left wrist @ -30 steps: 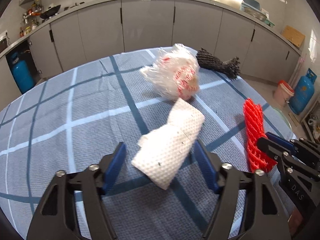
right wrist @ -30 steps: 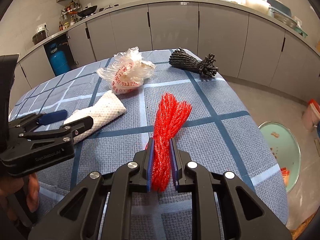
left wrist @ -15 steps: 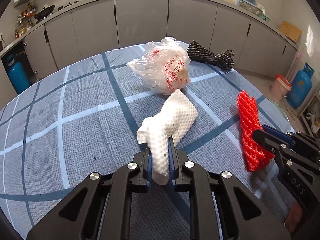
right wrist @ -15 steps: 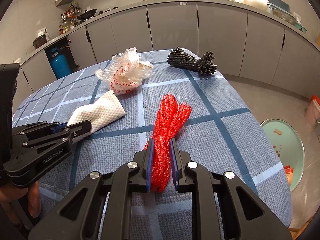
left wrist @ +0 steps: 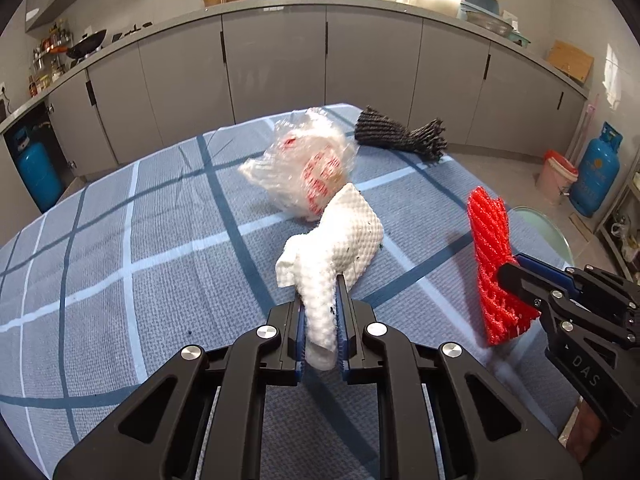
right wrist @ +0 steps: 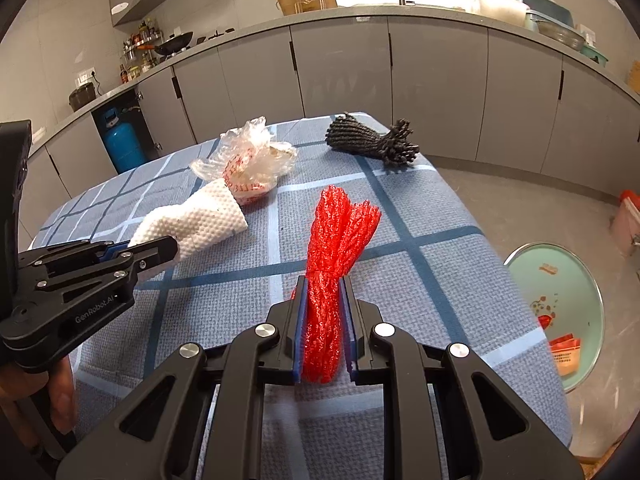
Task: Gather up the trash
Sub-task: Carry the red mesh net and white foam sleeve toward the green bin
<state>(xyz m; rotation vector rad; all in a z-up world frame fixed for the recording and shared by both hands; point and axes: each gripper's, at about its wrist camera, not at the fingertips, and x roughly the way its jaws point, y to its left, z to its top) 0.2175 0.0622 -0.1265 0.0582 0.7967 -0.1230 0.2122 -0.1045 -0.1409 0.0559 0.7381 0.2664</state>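
Observation:
My left gripper (left wrist: 320, 292) is shut on the near end of a crumpled white paper towel (left wrist: 340, 240), which is lifted off the cloth; that towel (right wrist: 196, 226) also shows in the right wrist view, held by the left gripper (right wrist: 168, 246). My right gripper (right wrist: 324, 292) is shut on a red foam net (right wrist: 340, 236). From the left wrist view the same red net (left wrist: 490, 236) stands up in the right gripper (left wrist: 504, 274). A crumpled clear plastic bag with red print (left wrist: 308, 164) (right wrist: 250, 160) lies behind the towel. A black foam net (left wrist: 400, 134) (right wrist: 370, 136) lies at the far corner.
The table wears a blue checked cloth (left wrist: 120, 240) (right wrist: 440, 248). To its right on the floor stands a pale green bin (right wrist: 560, 304) with scraps inside. Grey cabinets (left wrist: 280, 60) run behind; blue gas cylinders (left wrist: 596, 168) (right wrist: 120, 140) and a small pink bucket (left wrist: 556, 174) stand by them.
The left gripper's jaws closed on the white paper towel and lifted it a little off the cloth. The right gripper kept still with the red net.

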